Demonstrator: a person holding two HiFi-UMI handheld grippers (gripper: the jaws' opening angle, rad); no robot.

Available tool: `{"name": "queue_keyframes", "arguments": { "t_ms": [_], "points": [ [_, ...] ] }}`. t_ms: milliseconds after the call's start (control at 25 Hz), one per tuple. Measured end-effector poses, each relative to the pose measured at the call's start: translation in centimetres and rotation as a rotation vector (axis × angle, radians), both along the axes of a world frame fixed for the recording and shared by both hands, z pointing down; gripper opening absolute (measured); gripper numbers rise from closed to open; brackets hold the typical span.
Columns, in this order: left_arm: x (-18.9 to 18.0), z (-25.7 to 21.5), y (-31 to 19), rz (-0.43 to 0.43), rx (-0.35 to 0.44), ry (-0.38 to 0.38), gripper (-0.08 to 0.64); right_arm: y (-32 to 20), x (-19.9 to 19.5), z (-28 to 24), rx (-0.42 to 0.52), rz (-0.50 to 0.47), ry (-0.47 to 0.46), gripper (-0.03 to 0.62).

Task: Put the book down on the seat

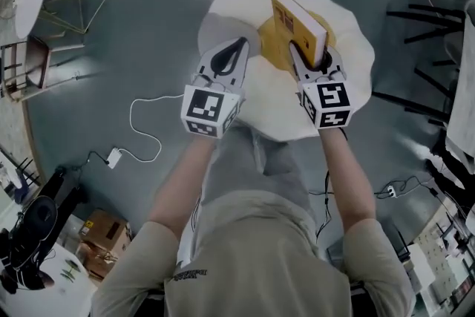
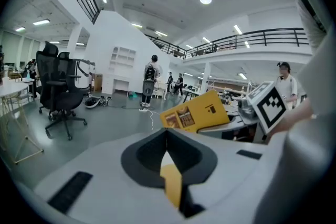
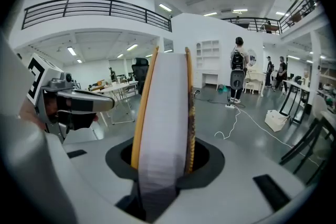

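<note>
Yellow book [image 1: 297, 26] on edge in right gripper [image 1: 312, 59], long axis pointing forward

The right tongs [image 3: 163, 165] clamp an upright yellow-covered book [image 3: 163, 107], page edges facing the camera.

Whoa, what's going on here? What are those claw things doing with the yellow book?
A person holds a claw-like gripper in each hand over a round white seat. The right gripper is clamped on the yellow book, which stands up on its edge. The left gripper is shut and empty beside it. The book is not yet lying flat on the seat.
</note>
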State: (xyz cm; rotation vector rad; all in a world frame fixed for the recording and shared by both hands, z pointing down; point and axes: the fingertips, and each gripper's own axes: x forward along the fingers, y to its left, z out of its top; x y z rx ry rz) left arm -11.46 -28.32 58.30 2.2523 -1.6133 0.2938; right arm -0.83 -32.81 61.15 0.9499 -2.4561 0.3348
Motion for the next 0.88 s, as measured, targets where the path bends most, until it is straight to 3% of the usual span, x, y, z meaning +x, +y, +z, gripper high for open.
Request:
{"name": "queue_keyframes", "arguments": {
  "t_ms": [240,680,880],
  "points": [
    [-0.1,9.7,-1.6,0.026,0.001,0.055,0.011,-2.2,-2.1,11.0,-0.083,-0.036,0.082,0.153],
    [0.2,26.2,-1.1,0.038,-0.150,0.068,0.011,-2.7,-2.7,30.6,-0.196,-0.064,0.242,0.149],
    [1.2,30.8,-0.3,0.051,-0.214,0.073,0.011,-1.1,-1.4,37.7,-0.276,-0.161,0.481,0.147]
  ]
}}
